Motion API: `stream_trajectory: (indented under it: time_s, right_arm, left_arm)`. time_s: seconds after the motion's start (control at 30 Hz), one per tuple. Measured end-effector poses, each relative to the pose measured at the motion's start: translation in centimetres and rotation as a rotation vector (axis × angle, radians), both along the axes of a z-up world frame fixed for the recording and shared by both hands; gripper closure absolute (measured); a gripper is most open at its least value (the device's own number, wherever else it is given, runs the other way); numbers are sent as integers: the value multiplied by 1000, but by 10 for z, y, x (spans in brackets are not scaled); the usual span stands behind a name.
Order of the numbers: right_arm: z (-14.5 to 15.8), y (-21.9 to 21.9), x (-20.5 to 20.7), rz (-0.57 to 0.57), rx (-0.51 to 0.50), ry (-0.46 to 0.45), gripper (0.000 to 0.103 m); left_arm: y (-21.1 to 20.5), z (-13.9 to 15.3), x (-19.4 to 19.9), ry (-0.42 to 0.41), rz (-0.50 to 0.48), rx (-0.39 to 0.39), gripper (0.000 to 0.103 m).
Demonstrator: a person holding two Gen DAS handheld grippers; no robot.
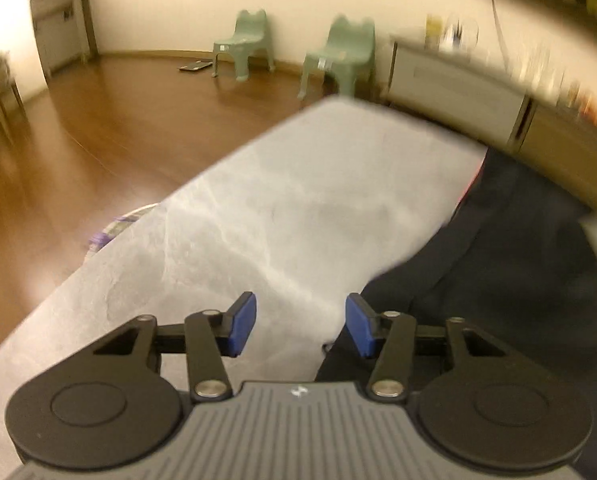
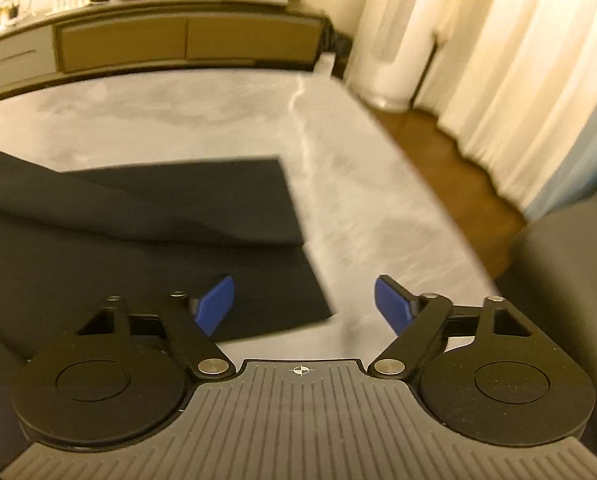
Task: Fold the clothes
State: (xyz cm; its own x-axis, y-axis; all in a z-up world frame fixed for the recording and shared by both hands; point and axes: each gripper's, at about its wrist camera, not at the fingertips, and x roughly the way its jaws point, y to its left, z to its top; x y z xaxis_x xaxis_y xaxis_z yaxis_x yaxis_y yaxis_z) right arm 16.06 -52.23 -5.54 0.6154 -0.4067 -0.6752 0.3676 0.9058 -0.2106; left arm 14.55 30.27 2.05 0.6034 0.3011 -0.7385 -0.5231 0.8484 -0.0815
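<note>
A dark garment (image 2: 130, 216) lies on the grey marbled table (image 2: 358, 184), partly folded, with a straight right edge and a raised fold across it. In the left wrist view the same dark garment (image 1: 498, 256) fills the right side. My left gripper (image 1: 300, 322) hovers open over bare table at the cloth's left edge, nothing between its blue pads (image 1: 243, 326). My right gripper (image 2: 304, 304) is open above the garment's near right corner; its left pad (image 2: 216, 304) is over the cloth, its right pad over the table.
Two green child chairs (image 1: 246, 44) stand on the wooden floor (image 1: 98, 128) beyond the table. A long low cabinet (image 2: 178, 40) with bottles and fruit runs behind it. Curtains (image 2: 518, 72) and a white appliance (image 2: 394, 40) are at the right. A patterned cloth (image 1: 118, 226) lies beside the table's left edge.
</note>
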Motion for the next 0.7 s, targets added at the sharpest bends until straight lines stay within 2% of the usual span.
stream_trajectory:
  time_s: [0.07,0.13,0.17,0.2,0.23,0.37,0.43,0.5,0.53,0.57,0.6,0.63,0.7]
  right_arm:
    - [22,5,-17,42,-27,-110,21]
    - [46,13,-40,90,-68,-246,13]
    - [55,18,-53,109,-93,-309,4]
    - [61,22,-66,123,-115,-360,2]
    - [63,25,-75,135,-121,-377,2]
    - [56,28,-94,156,-115,-292,2]
    - [52,28,-101,152,-121,-270,2]
    - [49,25,-110,133,-108,-259,2]
    - [49,22,-115,121,-96,-258,2]
    - [49,18,-121,112,-68,-259,2]
    - [49,13,-127,104,-35,-261,2]
    - [49,8,-133,104,4,-266,2]
    - [48,-7,-141,130,108,-270,2]
  left_arm:
    - [0,11,-13,-48,-50,-70,42]
    - [-8,8,-22,-46,-138,-147,36]
    - [-14,4,-25,-32,-179,-186,30]
    - [-19,-2,-27,-12,-199,-216,26]
    - [-23,-8,-28,9,-212,-243,26]
    - [-39,-30,-25,71,-218,-307,24]
    - [-39,-44,-16,102,-184,-333,24]
    - [-40,-46,-13,90,-146,-352,27]
    - [-40,-46,-11,82,-127,-360,32]
    - [-40,-47,-8,67,-115,-354,53]
    - [-39,-48,-3,58,-121,-353,91]
    - [-39,-48,2,50,-130,-355,100]
    - [-36,-30,1,-46,-136,-395,102]
